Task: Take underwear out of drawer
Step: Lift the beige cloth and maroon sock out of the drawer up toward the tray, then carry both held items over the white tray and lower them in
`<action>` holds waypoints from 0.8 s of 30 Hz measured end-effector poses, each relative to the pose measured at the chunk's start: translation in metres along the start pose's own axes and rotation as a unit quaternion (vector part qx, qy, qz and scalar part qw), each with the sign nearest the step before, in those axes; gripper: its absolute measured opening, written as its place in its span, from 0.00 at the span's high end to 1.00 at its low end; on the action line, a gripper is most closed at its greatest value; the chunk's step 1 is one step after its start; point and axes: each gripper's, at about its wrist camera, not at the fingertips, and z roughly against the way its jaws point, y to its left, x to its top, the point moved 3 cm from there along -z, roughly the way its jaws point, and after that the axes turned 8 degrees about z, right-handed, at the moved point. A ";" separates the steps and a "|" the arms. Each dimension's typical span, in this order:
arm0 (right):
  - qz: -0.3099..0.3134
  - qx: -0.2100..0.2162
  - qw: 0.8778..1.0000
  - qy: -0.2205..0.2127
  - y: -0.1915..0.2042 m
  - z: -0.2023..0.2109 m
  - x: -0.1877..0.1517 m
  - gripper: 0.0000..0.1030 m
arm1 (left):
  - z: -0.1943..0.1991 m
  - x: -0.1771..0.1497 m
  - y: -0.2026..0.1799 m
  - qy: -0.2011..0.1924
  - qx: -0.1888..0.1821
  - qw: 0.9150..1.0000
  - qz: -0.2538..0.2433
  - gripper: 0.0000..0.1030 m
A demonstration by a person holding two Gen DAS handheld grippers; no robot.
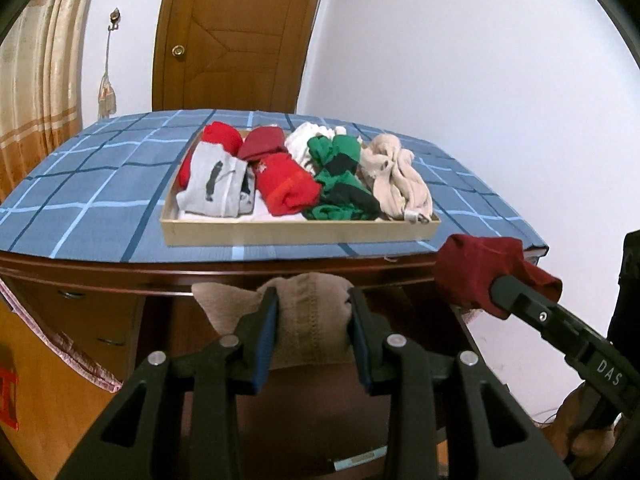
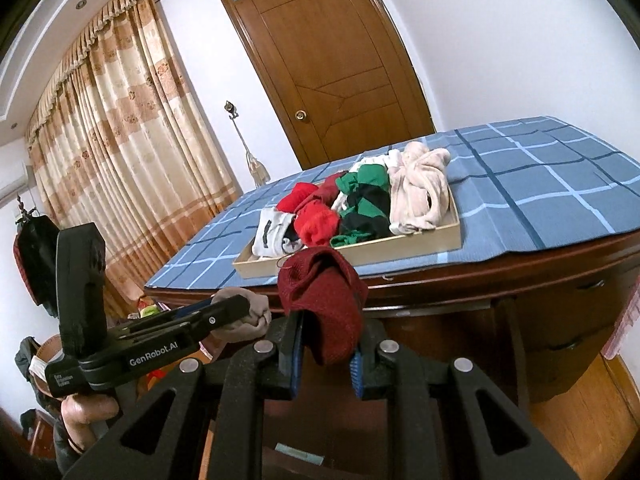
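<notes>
Left gripper (image 1: 312,312) fingers clamped on a tan underwear piece (image 1: 308,320), held in air in front of the desk (image 1: 280,270) edge. Right gripper (image 2: 328,340) fingers closed tight on a dark red underwear piece (image 2: 324,300), also off the desk, just right of the left one. Drawer (image 1: 296,232), a shallow wooden tray, sits on the blue checked cloth (image 1: 100,200) on the desk, with red, grey-white, green-black, white and beige garments piled in it. Wooden door (image 1: 236,32) and curtain (image 2: 120,140) behind.
</notes>
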 end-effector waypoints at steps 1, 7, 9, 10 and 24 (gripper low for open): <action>0.000 0.000 1.000 0.000 0.000 -0.001 0.001 0.80 | -0.001 0.002 0.000 -0.001 -0.002 1.000 0.001 0.69; -0.001 -0.002 1.000 -0.002 -0.002 -0.007 0.007 0.80 | -0.003 0.008 0.002 -0.010 -0.009 1.000 0.009 0.69; -0.003 -0.004 1.000 -0.004 -0.003 -0.008 0.009 0.80 | -0.003 0.011 0.002 -0.014 -0.009 1.000 0.008 0.69; -0.003 -0.005 1.000 -0.004 -0.003 -0.009 0.009 0.80 | -0.003 0.012 0.001 -0.017 -0.009 1.000 0.008 0.69; -0.006 -0.018 1.000 -0.024 -0.009 -0.015 0.026 0.80 | -0.005 0.036 -0.004 -0.048 -0.016 0.999 0.004 0.69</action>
